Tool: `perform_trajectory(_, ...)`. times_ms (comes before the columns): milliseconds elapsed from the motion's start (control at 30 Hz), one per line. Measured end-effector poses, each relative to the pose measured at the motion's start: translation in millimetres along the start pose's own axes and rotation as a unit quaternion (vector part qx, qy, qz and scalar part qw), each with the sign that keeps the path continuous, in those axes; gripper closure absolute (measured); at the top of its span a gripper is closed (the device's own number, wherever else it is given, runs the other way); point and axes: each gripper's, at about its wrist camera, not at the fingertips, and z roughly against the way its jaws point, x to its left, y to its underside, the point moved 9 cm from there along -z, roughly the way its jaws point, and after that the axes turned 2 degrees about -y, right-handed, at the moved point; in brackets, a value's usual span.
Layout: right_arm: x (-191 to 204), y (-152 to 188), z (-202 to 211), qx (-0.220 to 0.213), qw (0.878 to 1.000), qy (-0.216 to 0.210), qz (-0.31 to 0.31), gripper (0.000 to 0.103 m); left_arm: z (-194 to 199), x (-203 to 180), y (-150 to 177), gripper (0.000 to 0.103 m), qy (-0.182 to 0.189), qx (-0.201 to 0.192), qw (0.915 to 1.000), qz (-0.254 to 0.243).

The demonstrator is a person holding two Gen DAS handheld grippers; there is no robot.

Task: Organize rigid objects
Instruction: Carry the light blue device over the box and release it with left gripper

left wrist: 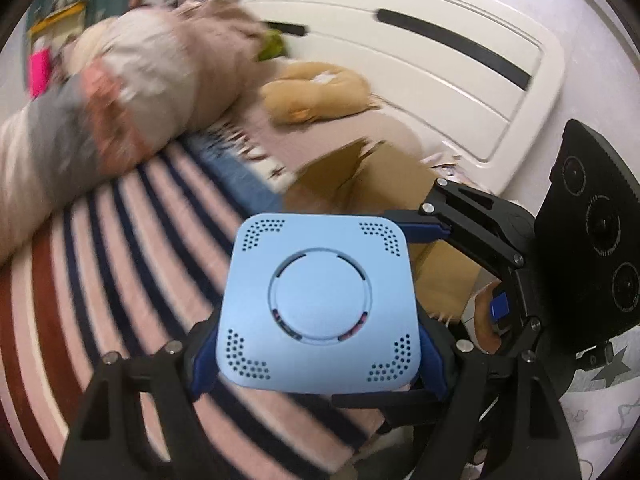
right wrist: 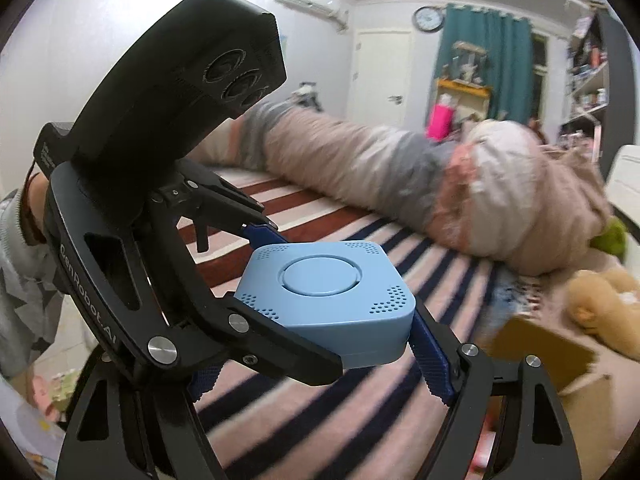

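A light blue square plastic box (left wrist: 318, 304) with a round centre disc and dotted corner vents is held above the striped bed. My left gripper (left wrist: 316, 354) is shut on its near sides. My right gripper (left wrist: 416, 268) comes in from the right and grips the box's far right side. In the right wrist view the same blue box (right wrist: 328, 300) sits between my right gripper's (right wrist: 316, 360) blue fingers, and my left gripper (right wrist: 296, 292) clamps it from the left. Both hold the box level.
A striped bedspread (left wrist: 120, 280) lies below. A rolled duvet (right wrist: 380, 172) lies across the bed. A tan plush toy (left wrist: 316, 92) and an open cardboard box (right wrist: 540, 352) sit near the white headboard (left wrist: 440, 52).
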Motion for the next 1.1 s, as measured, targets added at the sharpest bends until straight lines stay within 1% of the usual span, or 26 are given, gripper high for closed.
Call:
perform_trajectory(33,-16,1,11,-0.002,1.0,0.016,-0.005,0.025,-9,-10,-12,0.026,0.008,0.003,0.9999,-0.011)
perform_trajectory(100,-37,7,23,-0.002,0.999,0.036,-0.016,0.025,-26,-28,-30,0.025,0.021,0.012,0.9993,-0.028)
perform_trajectory(233,-89,32,49,0.009,0.995,0.077,-0.059,0.025,-73,-62,-59,0.025,0.05,0.042,0.9962,-0.057)
perform_trajectory(300,-109,47,58,0.017,0.993,0.088,-0.083,0.025,-91,-73,-65,0.025,0.062,0.058,0.9944,-0.062)
perform_trajectory(367,-121,59,62,0.03,0.991,0.094,-0.094,0.025,-109,-79,-67,0.025,0.071,0.075,0.9926,-0.063)
perform_trajectory(433,-130,69,61,0.045,0.989,0.101,-0.097,0.024,-120,-81,-66,0.024,0.072,0.082,0.992,-0.063)
perform_trajectory(467,-132,73,60,0.053,0.988,0.104,-0.098,0.024,-123,-80,-65,0.021,0.071,0.083,0.992,-0.063)
perform_trajectory(500,-134,78,58,0.063,0.987,0.108,-0.098,0.024,-126,-79,-65,0.016,0.061,0.082,0.9927,-0.064)
perform_trajectory(533,-136,84,54,0.083,0.986,0.111,-0.096,0.024,-127,-79,-67,0.014,0.051,0.079,0.9935,-0.064)
perform_trajectory(567,-137,88,53,0.094,0.985,0.113,-0.093,0.021,-126,-77,-68,0.01,0.042,0.075,0.9943,-0.063)
perform_trajectory(600,-136,92,51,0.102,0.984,0.115,-0.088,0.015,-124,-74,-68,0.009,0.036,0.069,0.9952,-0.06)
perform_trajectory(633,-134,93,52,0.105,0.984,0.115,-0.086,0.013,-121,-71,-68,0.008,0.034,0.066,0.9956,-0.058)
perform_trajectory(700,-133,95,54,0.107,0.983,0.116,-0.089,0.012,-114,-65,-67,0.003,0.023,0.054,0.9969,-0.052)
perform_trajectory(833,-135,91,62,0.092,0.984,0.103,-0.111,0.012,-88,-44,-65,0.003,-0.014,0.012,0.9995,-0.027)
perform_trajectory(900,-135,85,66,0.08,0.985,0.096,-0.117,0.008,-71,-30,-62,0.003,-0.04,-0.016,0.9991,-0.006)
perform_trajectory(1000,-131,75,74,0.056,0.988,0.081,-0.116,0.007,-41,-11,-55,0.003,-0.077,-0.065,0.9943,0.035)
perform_trajectory(1033,-129,69,76,0.042,0.99,0.072,-0.112,0.005,-30,-2,-51,0.003,-0.094,-0.078,0.9911,0.054)
perform_trajectory(1067,-128,64,78,0.031,0.991,0.066,-0.109,0.0,-22,6,-46,0.003,-0.109,-0.085,0.9878,0.072)
perform_trajectory(1100,-126,59,80,0.018,0.992,0.061,-0.106,0.0,-12,14,-40,0.003,-0.129,-0.093,0.9829,0.094)
